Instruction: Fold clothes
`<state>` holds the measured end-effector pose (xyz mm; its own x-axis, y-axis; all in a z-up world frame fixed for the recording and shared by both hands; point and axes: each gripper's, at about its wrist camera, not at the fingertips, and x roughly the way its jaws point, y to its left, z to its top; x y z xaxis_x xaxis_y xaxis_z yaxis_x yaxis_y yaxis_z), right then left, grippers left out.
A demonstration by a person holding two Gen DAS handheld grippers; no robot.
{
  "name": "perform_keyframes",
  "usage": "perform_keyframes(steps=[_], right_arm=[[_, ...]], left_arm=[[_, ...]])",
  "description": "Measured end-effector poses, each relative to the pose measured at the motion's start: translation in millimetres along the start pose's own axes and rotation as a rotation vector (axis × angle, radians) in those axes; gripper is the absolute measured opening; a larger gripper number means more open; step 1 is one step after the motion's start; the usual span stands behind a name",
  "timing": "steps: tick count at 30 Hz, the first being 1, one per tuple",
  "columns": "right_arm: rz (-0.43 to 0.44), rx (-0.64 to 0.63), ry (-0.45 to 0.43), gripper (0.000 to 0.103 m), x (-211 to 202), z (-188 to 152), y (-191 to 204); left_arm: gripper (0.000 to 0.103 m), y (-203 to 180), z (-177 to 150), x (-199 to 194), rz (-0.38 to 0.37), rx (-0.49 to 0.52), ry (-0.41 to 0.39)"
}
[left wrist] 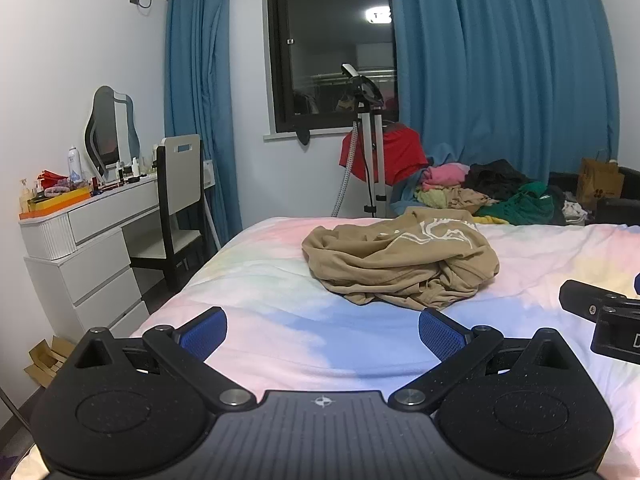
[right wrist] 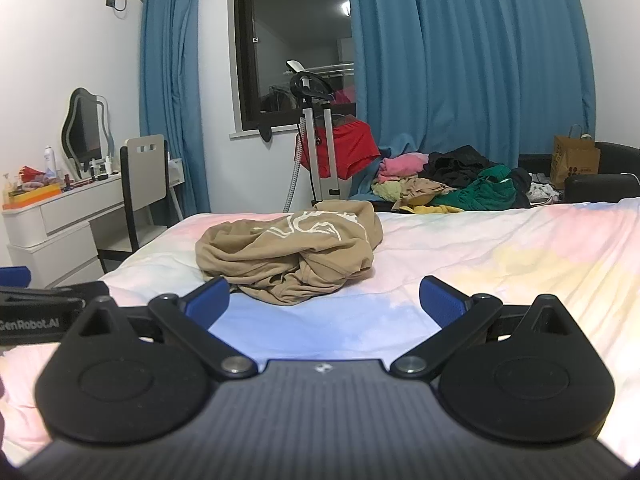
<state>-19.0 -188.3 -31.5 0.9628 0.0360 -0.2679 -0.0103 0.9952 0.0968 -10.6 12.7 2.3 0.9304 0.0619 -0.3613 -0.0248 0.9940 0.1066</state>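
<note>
The tan shirt lies crumpled mid-bed, just beyond both of our grippers. Our left gripper spreads its blue pads wide, holding nothing; our right gripper likewise gapes empty, its left pad near the shirt's hem. Bare pastel bedsheet surrounds us; the bed's left edge drops toward the dresser.

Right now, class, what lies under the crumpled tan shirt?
The tan shirt rests on the pastel bedsheet, which shows all around it. Anything beneath its bunched folds is covered and cannot be seen.
</note>
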Motion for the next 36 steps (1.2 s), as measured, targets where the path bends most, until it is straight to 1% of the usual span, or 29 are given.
perform_keyframes(steps=[7, 11, 17, 20, 21, 23, 26, 27, 28, 29, 31, 32, 33, 35, 36], right_arm=[[-0.001, 0.010, 0.004, 0.103, 0.5, 2.2, -2.6], [0.000, 0.030, 0.012, 0.103, 0.8, 2.7, -4.9], [0.003, 0.122, -0.012, 0.103, -4.0, 8.7, -19.8], [0.004, 0.168, -0.024, 0.103, -6.5, 11.8, -27.3], [0.003, 0.176, -0.046, 0.103, -7.6, 12.7, -30.5], [-0.006, 0.197, -0.044, 0.103, 0.2, 11.0, -39.6], [-0.019, 0.229, -0.039, 0.103, 12.1, 8.4, -53.3], [-0.024, 0.239, -0.037, 0.103, 16.1, 7.5, -57.9], [-0.028, 0.250, -0.035, 0.103, 20.1, 6.7, -62.5], [-0.033, 0.260, -0.034, 0.103, 24.1, 5.8, -67.0], [-0.054, 0.283, -0.023, 0.103, 34.6, 1.2, -75.7], [-0.071, 0.295, -0.013, 0.103, 41.3, -2.6, -79.8], [-0.080, 0.297, 0.003, 0.103, 49.9, -7.1, -82.3], [-0.101, 0.295, 0.043, 0.103, 68.2, -16.2, -85.7], [-0.106, 0.285, 0.054, 0.103, 75.0, -19.7, -84.5]], left_arm=[[0.103, -1.4, -2.3, 4.8, 0.005, 0.008, 0.009], [0.103, -2.3, -7.1, 10.2, -0.017, 0.016, 0.021], [0.103, -22.5, -5.4, 73.6, -0.071, 0.063, 0.118], [0.101, -32.6, -4.5, 105.3, -0.098, 0.086, 0.166], [0.101, -35.9, -4.3, 115.8, -0.107, 0.094, 0.182], [0.098, -42.7, -3.7, 137.0, -0.125, 0.109, 0.214], [0.097, -64.6, 0.0, 186.6, -0.115, 0.162, 0.241], [0.094, -72.1, 1.4, 203.6, -0.118, 0.186, 0.254], [0.088, -78.2, 2.6, 220.2, -0.116, 0.202, 0.265], [0.087, -84.3, 3.8, 236.9, -0.113, 0.218, 0.276], [0.086, -90.2, 5.3, 267.3, -0.079, 0.221, 0.285], [0.085, -90.6, 6.3, 278.1, -0.065, 0.220, 0.290], [0.082, -91.0, 7.4, 289.0, -0.050, 0.218, 0.294], [0.065, -80.1, 12.2, 293.6, -0.073, 0.126, 0.288], [0.051, -74.6, 14.6, 295.8, -0.085, 0.081, 0.285]])
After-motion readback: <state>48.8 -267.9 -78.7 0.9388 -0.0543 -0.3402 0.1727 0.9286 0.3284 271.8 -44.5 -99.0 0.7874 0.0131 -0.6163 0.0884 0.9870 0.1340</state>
